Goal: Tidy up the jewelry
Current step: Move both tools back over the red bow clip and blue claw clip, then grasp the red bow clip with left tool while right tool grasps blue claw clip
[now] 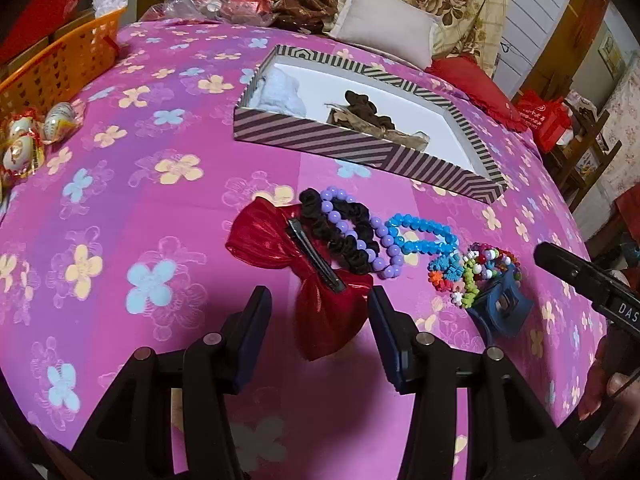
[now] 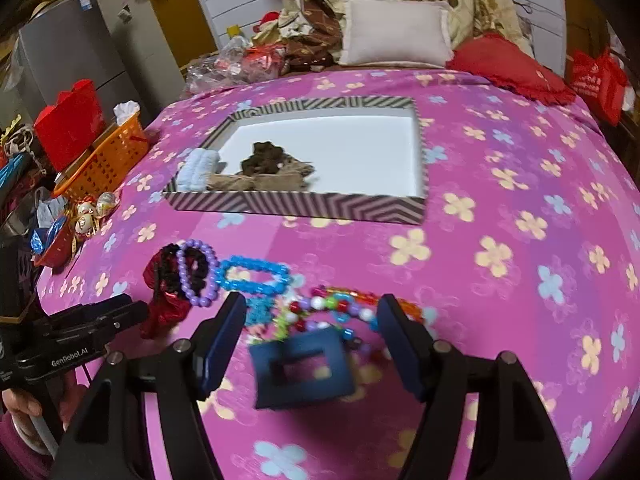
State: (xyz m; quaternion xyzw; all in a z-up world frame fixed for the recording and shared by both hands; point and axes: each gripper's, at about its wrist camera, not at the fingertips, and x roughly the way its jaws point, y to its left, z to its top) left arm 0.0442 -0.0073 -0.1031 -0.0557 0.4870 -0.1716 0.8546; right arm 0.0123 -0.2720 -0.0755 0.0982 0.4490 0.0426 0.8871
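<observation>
A striped box (image 1: 344, 142) (image 2: 296, 202) on the pink bedspread holds a dark scrunchie (image 1: 362, 106) (image 2: 262, 160), a tan piece and a pale blue item (image 1: 280, 94). In front lie a red bow clip (image 1: 316, 280), a black scrunchie (image 1: 336, 232), a purple bead bracelet (image 1: 384, 248), a blue bead bracelet (image 1: 424, 236), a multicolour bead bracelet (image 1: 480, 268) (image 2: 340, 308) and a dark blue square claw clip (image 1: 500, 308) (image 2: 302, 368). My left gripper (image 1: 318, 312) is open, its fingers either side of the red bow. My right gripper (image 2: 310, 340) is open around the blue claw clip.
An orange basket (image 1: 60, 64) (image 2: 104, 160) and wrapped sweets (image 1: 28, 140) sit at the left bed edge. A pillow (image 1: 384, 28), a red cushion (image 2: 508, 68) and heaped bedding lie at the far end. The right gripper's body (image 1: 592, 284) shows beside the jewelry.
</observation>
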